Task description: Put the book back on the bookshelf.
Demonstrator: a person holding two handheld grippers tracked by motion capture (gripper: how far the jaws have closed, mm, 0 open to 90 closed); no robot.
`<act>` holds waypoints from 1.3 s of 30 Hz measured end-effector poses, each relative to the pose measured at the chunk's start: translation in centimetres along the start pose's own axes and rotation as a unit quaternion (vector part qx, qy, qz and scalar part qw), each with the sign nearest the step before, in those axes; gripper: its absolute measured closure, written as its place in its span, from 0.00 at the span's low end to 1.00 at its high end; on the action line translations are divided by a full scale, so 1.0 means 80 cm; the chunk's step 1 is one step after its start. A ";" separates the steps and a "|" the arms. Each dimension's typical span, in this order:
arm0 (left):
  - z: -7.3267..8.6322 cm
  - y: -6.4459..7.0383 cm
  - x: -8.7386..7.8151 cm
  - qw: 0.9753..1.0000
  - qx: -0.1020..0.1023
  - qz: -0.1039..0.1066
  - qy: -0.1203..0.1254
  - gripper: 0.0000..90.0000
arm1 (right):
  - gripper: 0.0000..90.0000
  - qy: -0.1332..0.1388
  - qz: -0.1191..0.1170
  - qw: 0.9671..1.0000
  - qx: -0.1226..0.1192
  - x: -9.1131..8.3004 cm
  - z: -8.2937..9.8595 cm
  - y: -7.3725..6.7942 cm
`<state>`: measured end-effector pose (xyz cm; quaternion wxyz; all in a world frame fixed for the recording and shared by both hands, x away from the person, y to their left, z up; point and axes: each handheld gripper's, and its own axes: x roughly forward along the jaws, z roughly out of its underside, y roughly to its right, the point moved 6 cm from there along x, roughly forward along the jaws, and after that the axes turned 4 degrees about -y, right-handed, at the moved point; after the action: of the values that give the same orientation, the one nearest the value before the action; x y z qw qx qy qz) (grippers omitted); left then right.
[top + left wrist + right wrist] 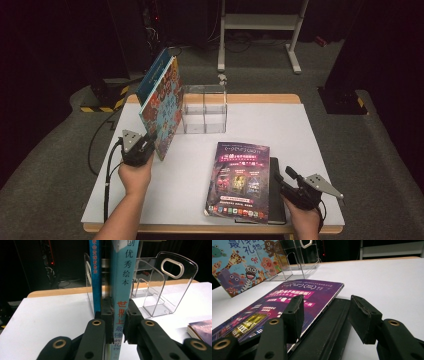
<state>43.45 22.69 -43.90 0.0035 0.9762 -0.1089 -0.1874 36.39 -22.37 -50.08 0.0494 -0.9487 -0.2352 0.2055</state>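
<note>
Left gripper (117,322) clamped on upright picture book's (122,290) spine, forearm reaching forward, clear rack (160,287) just beyond. Right gripper (327,317) spread wide, low over black book (329,332) under purple magazine (287,305).

High view overhead facing fwd, gripper views low, close, all share clear organizer (204,110).

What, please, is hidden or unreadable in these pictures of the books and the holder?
- Picture book: left gripper view, spine's top cut by the edge, lower characters covered by the left claw.
- Black notebook: high view, cover mostly under the purple magazine.
- Magazine's small print: too small, all views.
</note>
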 end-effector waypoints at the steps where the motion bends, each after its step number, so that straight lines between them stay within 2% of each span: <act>1: 0.000 0.000 0.000 1.000 0.002 -0.002 0.000 0.90 | 0.50 0.000 -0.001 1.000 0.000 0.000 0.000 -0.001; 12: 0.000 0.004 0.000 1.000 0.005 -0.005 0.002 0.90 | 0.50 0.002 -0.001 1.000 0.001 -0.001 -0.001 0.001; 26: 0.003 -0.002 0.000 1.000 -0.009 0.003 0.010 0.87 | 0.50 0.002 0.000 1.000 0.000 -0.001 -0.001 0.000; 31: 0.003 -0.002 0.000 1.000 -0.004 0.004 0.015 0.76 | 0.50 0.002 0.000 1.000 0.001 -0.002 -0.001 0.001; 39: 0.007 -0.006 -0.003 1.000 -0.001 0.006 0.016 0.67 | 0.50 0.001 0.000 1.000 0.000 -0.001 -0.001 0.001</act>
<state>43.15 23.22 -44.38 0.0076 0.9784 -0.1140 -0.1722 36.35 -22.47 -49.97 0.0494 -0.9489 -0.2355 0.2044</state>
